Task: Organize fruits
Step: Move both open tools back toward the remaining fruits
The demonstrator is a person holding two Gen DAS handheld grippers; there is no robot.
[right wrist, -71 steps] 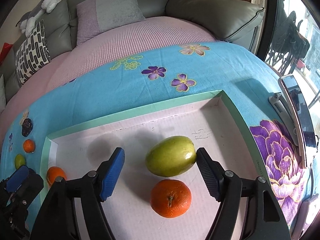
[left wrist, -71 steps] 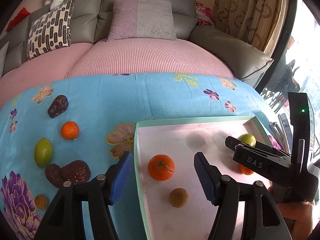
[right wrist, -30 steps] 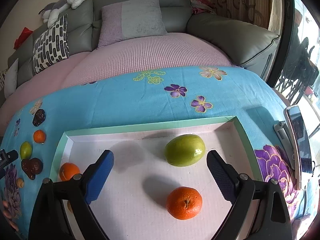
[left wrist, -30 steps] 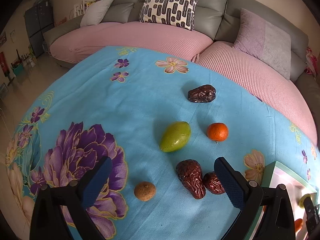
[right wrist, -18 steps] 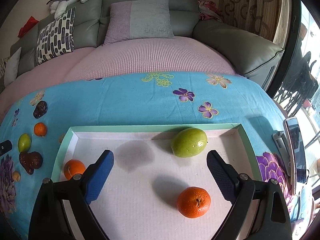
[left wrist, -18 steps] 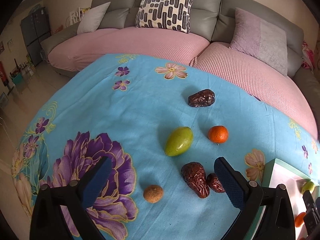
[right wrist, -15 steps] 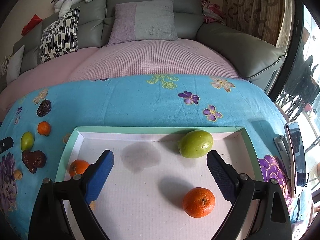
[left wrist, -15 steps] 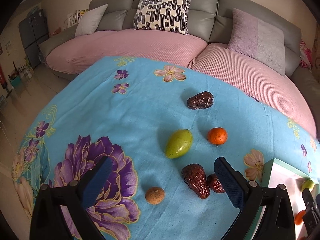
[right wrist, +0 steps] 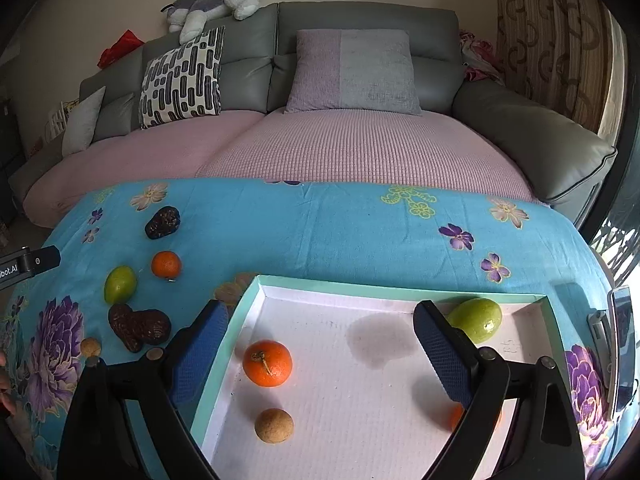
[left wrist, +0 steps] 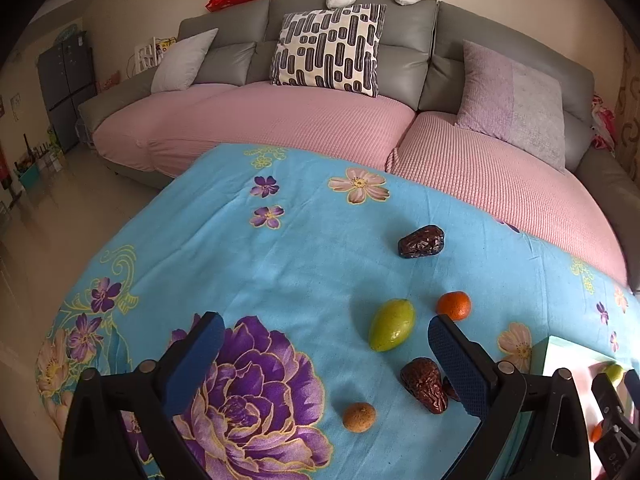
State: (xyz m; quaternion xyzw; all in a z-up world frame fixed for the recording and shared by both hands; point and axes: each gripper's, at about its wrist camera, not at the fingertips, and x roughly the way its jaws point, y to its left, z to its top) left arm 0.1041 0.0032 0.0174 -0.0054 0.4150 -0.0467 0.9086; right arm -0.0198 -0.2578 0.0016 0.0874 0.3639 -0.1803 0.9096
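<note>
the left claw (left wrist: 322,352) hangs released and empty over the blue flowered cloth (left wrist: 280,264) on the desk, where loose fruit lies toward 3 o'clock: a green fruit (left wrist: 391,330), a small orange (left wrist: 453,305), a dark date (left wrist: 421,241) at 1 o'clock, two more dates (left wrist: 426,385) and a brown round fruit (left wrist: 359,417) near 5 o'clock. the right claw (right wrist: 316,342) is likewise spread wide and empty above the tray (right wrist: 248,312), which holds an orange (right wrist: 267,363), a brown ball (right wrist: 274,425), a green fruit (right wrist: 478,319) at 2 o'clock and another orange (right wrist: 456,416) half hidden behind the right finger.
</note>
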